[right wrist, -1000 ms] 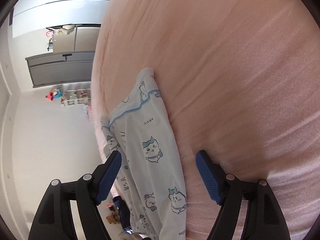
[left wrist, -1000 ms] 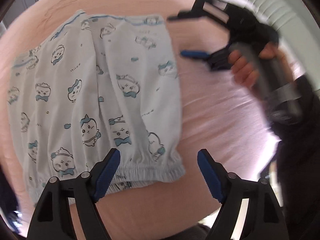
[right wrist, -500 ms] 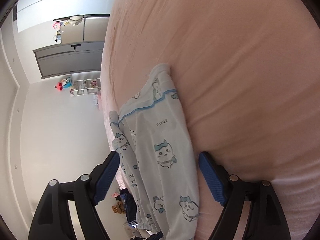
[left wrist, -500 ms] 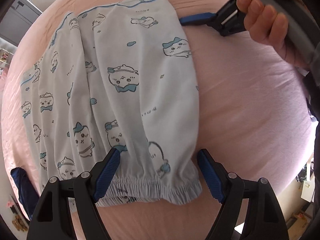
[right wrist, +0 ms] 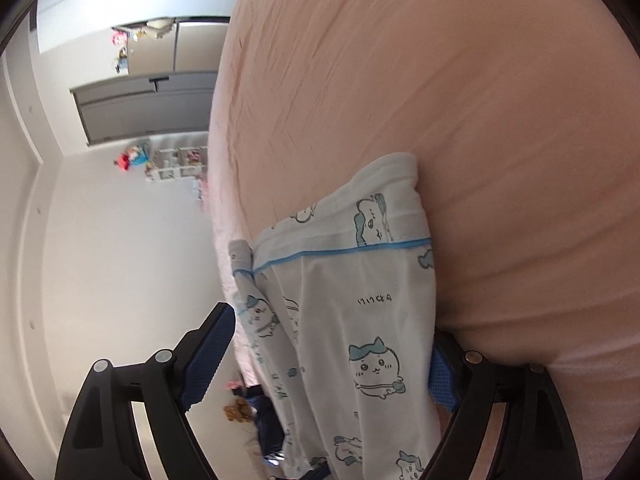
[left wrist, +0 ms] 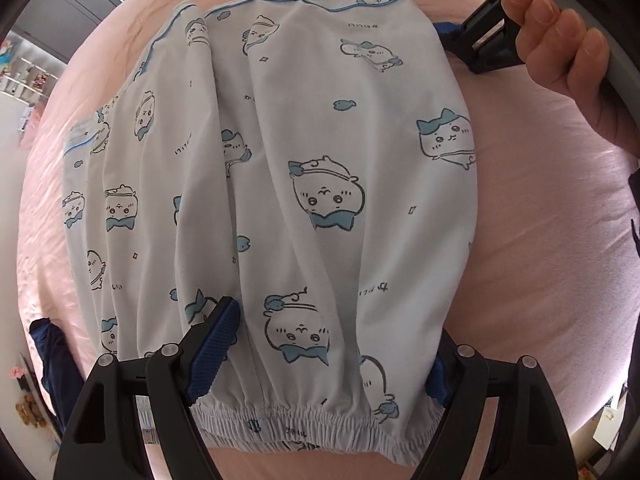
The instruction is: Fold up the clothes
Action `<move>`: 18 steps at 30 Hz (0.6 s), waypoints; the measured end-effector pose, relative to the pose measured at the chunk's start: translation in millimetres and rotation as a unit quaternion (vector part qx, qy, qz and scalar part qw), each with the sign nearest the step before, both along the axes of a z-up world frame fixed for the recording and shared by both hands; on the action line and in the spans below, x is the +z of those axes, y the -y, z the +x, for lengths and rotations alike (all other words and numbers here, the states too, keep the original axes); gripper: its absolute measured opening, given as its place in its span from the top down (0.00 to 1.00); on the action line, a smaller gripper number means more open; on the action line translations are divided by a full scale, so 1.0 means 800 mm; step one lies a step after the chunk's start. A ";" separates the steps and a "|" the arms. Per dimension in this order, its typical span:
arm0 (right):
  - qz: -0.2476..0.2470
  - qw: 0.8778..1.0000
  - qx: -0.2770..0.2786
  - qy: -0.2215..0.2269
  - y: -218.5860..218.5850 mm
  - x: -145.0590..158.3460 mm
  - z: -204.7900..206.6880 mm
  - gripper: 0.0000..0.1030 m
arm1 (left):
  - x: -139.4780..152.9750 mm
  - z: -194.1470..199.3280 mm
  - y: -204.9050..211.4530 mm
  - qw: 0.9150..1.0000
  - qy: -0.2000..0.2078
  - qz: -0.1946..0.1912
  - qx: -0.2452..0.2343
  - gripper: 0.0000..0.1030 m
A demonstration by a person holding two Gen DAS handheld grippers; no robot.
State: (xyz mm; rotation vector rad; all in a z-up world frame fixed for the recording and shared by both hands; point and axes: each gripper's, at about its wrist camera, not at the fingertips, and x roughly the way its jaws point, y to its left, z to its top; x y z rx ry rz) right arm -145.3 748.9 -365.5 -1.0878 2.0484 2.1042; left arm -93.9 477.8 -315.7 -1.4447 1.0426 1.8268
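While opening wider, straddles the elastic waistband corner of the shorts (left wrist: 320, 152) with the left claw (left wrist: 324, 364), pointed steeply down; one blue pad over the cloth, the other half hidden at the cloth's edge, neither seen pressing. Spread flat on the pink bed (left wrist: 540, 260), pale blue with printed cartoon animals, gathered waistband nearest the left wrist view, blue-piped hem at the far end. At that far hem corner, right claw (right wrist: 324, 368) likewise spread wide, cloth between its pads without a visible pinch, one pad partly hidden behind the cloth. Visible from the left wrist view as a black frame gripped by a hand (left wrist: 560, 52) at upper right, just beside the hem. Past the bed's left edge, low down: a dark blue garment (left wrist: 48, 360). Along the wall in the right wrist view: a grey cabinet (right wrist: 148, 108) and a white shelf (right wrist: 176, 164) of small toys.
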 end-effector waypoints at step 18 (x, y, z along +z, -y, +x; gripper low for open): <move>-0.035 0.998 -0.047 0.025 -0.002 -0.047 0.049 1.00 | -0.005 0.020 -0.008 0.994 -0.100 -0.034 -0.010 0.00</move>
